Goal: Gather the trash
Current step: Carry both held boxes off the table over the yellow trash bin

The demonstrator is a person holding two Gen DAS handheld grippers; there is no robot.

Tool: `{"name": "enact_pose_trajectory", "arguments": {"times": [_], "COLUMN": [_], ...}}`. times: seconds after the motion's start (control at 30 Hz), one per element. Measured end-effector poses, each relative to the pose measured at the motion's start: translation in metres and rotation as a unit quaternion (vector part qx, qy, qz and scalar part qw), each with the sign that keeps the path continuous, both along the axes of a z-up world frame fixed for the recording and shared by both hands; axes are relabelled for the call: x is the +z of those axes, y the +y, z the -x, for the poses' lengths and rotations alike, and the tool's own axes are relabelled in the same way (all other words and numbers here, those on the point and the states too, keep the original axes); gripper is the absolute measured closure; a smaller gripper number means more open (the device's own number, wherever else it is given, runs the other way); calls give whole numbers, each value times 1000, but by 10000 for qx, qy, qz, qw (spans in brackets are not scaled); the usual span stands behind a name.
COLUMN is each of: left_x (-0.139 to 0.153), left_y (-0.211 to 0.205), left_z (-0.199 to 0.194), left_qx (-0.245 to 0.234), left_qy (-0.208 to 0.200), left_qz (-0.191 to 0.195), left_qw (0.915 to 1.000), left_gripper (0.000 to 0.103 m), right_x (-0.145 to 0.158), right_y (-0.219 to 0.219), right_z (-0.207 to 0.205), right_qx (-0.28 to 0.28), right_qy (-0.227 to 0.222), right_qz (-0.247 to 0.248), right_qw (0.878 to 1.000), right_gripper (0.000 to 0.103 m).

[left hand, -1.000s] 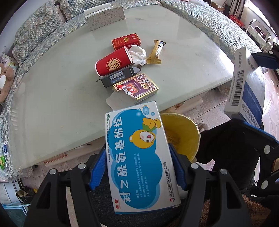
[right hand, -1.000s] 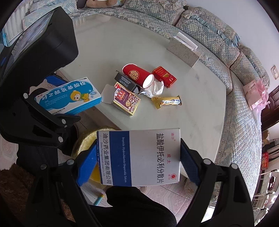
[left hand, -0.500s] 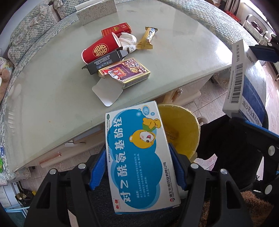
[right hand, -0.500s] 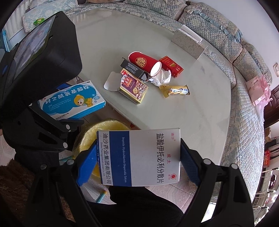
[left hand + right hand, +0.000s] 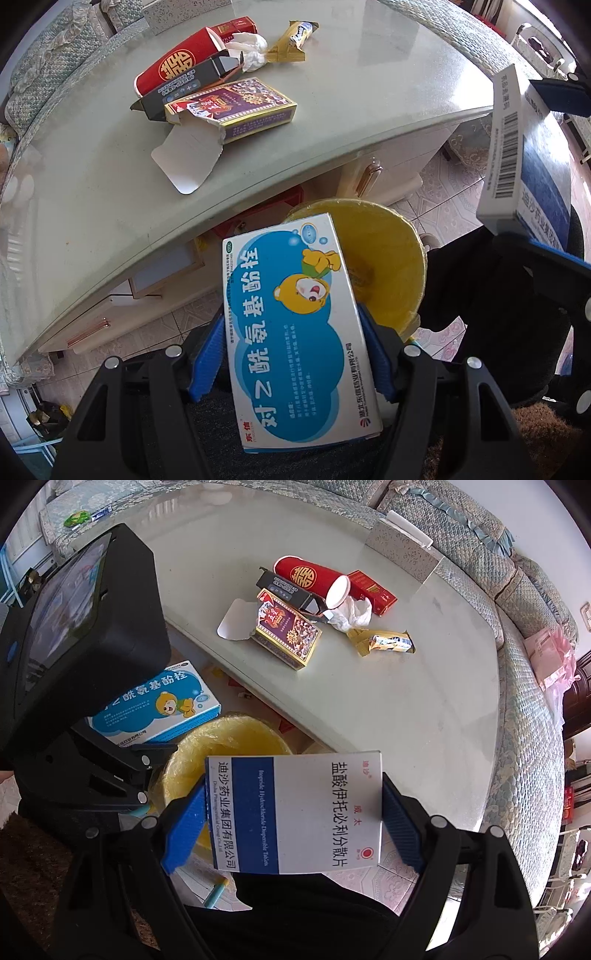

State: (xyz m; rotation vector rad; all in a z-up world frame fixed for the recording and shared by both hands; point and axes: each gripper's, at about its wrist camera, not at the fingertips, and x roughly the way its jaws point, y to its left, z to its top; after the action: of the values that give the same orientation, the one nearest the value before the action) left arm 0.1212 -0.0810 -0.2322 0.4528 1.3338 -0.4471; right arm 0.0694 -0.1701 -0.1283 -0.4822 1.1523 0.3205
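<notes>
Left gripper clamped on blue cartoon box, right gripper on white-blue box, above yellow-lined bin; contents unclear.

Blue-and-white bear box; white box with navy band; yellow bin; red cup at 11 o'clock, gold emblem.

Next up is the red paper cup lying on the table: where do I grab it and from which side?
Grip the red cup across its middle from above, fingers on its two long sides. It lies flat, with the black box tight along one side, so nudge it clear first or pinch the open rim end by the tissue.
</notes>
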Motion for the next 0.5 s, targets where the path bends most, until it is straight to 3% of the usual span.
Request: {"name": "enact_pose_trajectory", "arguments": {"times": [0.5], "left_x": [-67], "left_y": [-3], "left_z": [5], "left_qx": [36], "left_qy": [504], "left_qz": [102], "left_qw": [9987], "left_gripper": [38], "right_x": [-66], "right_y": [-6], "right_z": [2], "right_qx": [-158], "right_qy": [406], "right_qz": [10], "right_qw": [9991], "right_gripper": [19]}}
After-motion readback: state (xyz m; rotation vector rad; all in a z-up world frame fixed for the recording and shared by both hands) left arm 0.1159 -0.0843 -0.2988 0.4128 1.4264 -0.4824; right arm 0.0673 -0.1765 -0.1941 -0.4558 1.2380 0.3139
